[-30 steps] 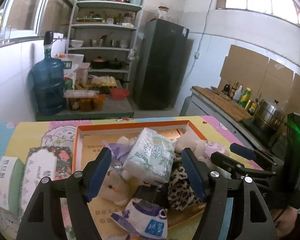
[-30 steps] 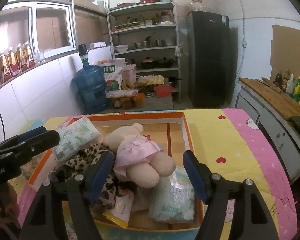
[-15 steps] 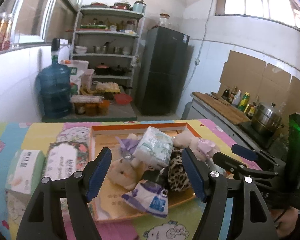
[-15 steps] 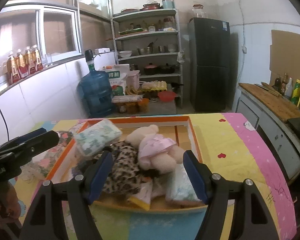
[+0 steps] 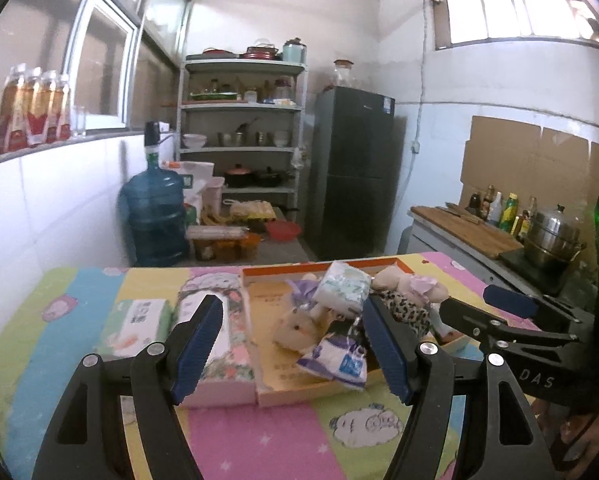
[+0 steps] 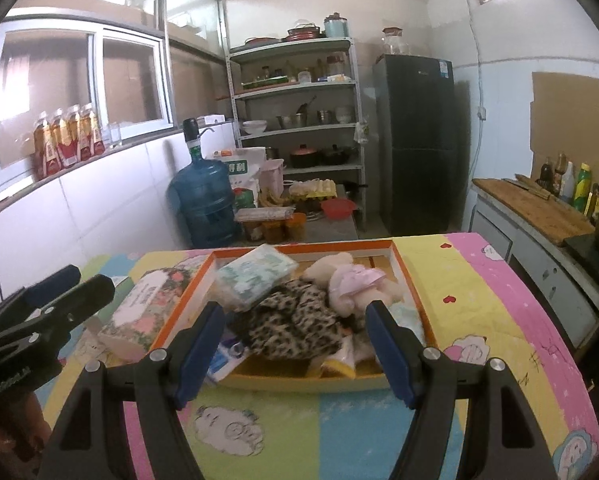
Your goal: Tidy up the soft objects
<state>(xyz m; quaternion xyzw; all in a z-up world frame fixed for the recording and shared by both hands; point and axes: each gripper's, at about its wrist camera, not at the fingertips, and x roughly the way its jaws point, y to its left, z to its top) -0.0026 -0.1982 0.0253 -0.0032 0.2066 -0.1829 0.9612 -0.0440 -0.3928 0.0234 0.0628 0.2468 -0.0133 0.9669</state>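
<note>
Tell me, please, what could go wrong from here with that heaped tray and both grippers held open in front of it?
1. The tissue pack lies tilted on top of the heap; pulling something from beneath could tip it over the tray rim.
2. The blue-and-white packet already overhangs the near tray edge and may slide onto the table.
3. The left gripper and right gripper sit close together, so both reaching in could collide.

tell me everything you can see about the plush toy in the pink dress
The plush toy is cream coloured and fuzzy, in a pale pink ruffled dress. It lies tipped over at the far right of the orange tray, leaning on the leopard-print fabric beside it. Its face is not visible. Neither gripper touches it.
</note>
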